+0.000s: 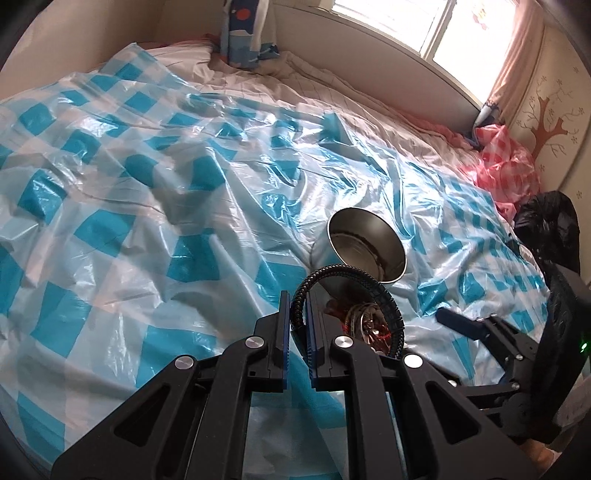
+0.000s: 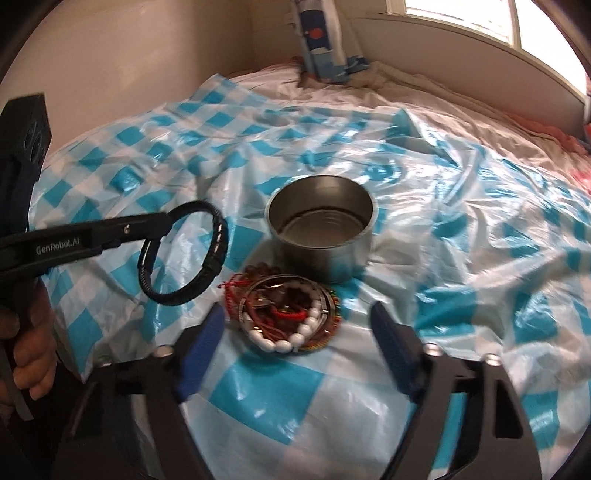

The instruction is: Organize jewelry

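My left gripper (image 1: 298, 314) is shut on a black braided bracelet (image 1: 384, 291) and holds it above the bed; it also shows in the right wrist view (image 2: 218, 236), hanging from the left gripper (image 2: 162, 225). A round metal tin (image 2: 321, 229), open and empty, stands on the checked plastic sheet; in the left wrist view the tin (image 1: 365, 243) is just beyond the bracelet. A pile of jewelry (image 2: 284, 314) with white beads, red cords and metal bangles lies in front of the tin. My right gripper (image 2: 295, 325) is open, its fingers either side of the pile.
A blue and white checked plastic sheet (image 1: 147, 184) covers the bed. A pink checked bag (image 1: 506, 170) and a black bag (image 1: 550, 225) lie at the right edge. A blue patterned curtain (image 1: 243, 33) hangs at the far wall below the window.
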A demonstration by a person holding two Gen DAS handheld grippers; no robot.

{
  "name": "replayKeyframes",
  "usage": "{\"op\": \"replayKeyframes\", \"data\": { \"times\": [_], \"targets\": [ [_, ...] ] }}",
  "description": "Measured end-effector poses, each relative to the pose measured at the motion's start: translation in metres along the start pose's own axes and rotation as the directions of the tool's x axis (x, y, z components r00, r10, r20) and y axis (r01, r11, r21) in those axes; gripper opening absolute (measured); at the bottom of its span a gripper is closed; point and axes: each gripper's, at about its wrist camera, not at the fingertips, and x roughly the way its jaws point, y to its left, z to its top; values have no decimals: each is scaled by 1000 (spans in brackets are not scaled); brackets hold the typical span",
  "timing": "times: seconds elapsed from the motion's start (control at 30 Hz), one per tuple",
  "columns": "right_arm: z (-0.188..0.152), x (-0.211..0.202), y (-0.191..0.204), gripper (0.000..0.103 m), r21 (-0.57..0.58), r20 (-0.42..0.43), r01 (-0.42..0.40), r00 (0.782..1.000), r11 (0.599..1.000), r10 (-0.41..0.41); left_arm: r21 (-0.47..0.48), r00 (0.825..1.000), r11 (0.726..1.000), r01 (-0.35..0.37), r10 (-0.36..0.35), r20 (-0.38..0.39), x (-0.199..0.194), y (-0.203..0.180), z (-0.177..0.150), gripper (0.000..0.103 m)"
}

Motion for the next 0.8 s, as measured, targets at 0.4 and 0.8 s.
{"op": "replayKeyframes", "data": {
  "times": [0.4,0.8],
  "targets": [
    [5,28,0,6,49,-74,-126,989,991,129,3,1000,1000,-4,4,0,1,0,0,7],
    [12,-31,-43,4,242,172,-357,931,902,322,26,1000,999,-23,23,0,9,-15,2,7]
  ]
}}
